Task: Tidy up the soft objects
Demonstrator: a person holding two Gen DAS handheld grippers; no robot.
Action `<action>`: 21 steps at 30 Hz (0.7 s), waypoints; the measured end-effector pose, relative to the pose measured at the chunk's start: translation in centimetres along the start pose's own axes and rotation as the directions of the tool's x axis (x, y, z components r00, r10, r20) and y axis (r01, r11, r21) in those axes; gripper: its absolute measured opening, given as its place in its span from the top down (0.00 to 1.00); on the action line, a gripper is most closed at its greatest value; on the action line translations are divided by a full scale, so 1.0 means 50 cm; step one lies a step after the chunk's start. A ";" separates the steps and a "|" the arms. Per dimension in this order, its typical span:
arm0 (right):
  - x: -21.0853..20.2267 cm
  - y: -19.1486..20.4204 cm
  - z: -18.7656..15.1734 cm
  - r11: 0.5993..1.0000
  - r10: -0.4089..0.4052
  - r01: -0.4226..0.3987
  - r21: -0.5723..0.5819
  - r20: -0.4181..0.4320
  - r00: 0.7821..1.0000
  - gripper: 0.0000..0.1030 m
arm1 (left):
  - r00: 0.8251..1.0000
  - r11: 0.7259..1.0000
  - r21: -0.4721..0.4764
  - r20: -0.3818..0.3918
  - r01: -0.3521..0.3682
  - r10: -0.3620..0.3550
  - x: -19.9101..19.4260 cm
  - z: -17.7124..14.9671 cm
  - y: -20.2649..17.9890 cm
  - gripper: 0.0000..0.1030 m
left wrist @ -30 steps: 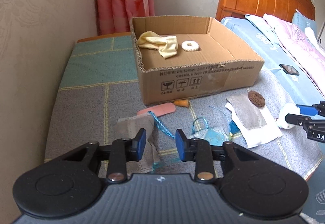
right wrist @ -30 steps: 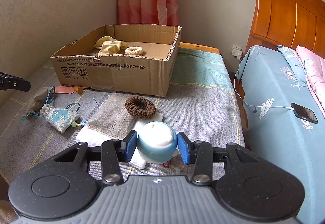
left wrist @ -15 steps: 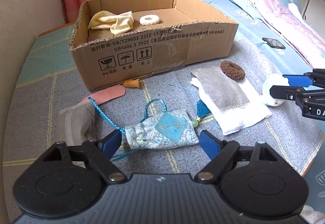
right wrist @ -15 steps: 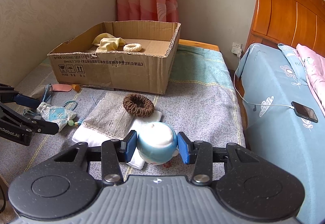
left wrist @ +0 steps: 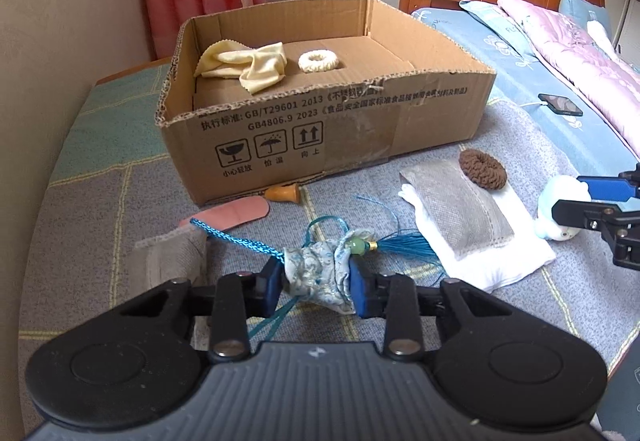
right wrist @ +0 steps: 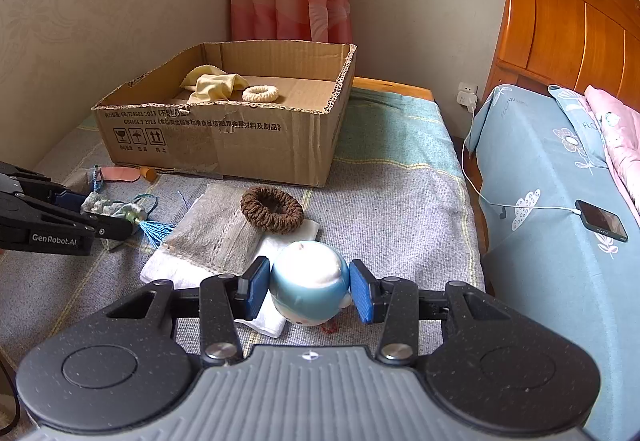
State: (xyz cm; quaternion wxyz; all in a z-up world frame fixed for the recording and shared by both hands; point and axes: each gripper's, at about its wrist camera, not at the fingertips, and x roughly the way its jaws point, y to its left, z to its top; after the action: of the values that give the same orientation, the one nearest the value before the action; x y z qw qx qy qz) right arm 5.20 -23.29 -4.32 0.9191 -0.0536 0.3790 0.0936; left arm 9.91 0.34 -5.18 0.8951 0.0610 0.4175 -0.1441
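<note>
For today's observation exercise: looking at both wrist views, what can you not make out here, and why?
- Blue toy: its face, turned down and away in the right wrist view.
- Cardboard box: its near inside floor, hidden by the front wall, left wrist view.
- Phone: its screen content, too small.
- Sachet: its pattern, crumpled between the left gripper pads.

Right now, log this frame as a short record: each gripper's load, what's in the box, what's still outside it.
left gripper: jaws shut on pouch
right gripper: jaws shut on blue toy
box: holds yellow cloth, white ring
outside box: brown ring, grey bag, white cloth
phone: on bed, plugged in
</note>
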 end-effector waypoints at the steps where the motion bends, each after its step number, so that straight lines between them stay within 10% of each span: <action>1: 0.000 0.000 0.000 1.000 0.000 0.000 0.000 0.000 1.000 0.53 | 1.000 1.000 0.004 0.011 -0.007 0.007 -0.010 0.005 0.004 0.69; 21: -0.042 0.015 0.023 0.997 0.012 -0.008 -0.072 0.057 0.998 0.53 | 0.988 0.992 0.120 0.144 0.032 -0.050 -0.133 0.165 0.031 0.68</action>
State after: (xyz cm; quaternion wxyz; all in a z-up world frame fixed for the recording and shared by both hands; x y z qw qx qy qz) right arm 4.34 -22.64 -2.05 0.9266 -0.0822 0.3491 0.1133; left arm 12.34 1.30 5.22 0.9151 0.0943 0.3424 -0.1909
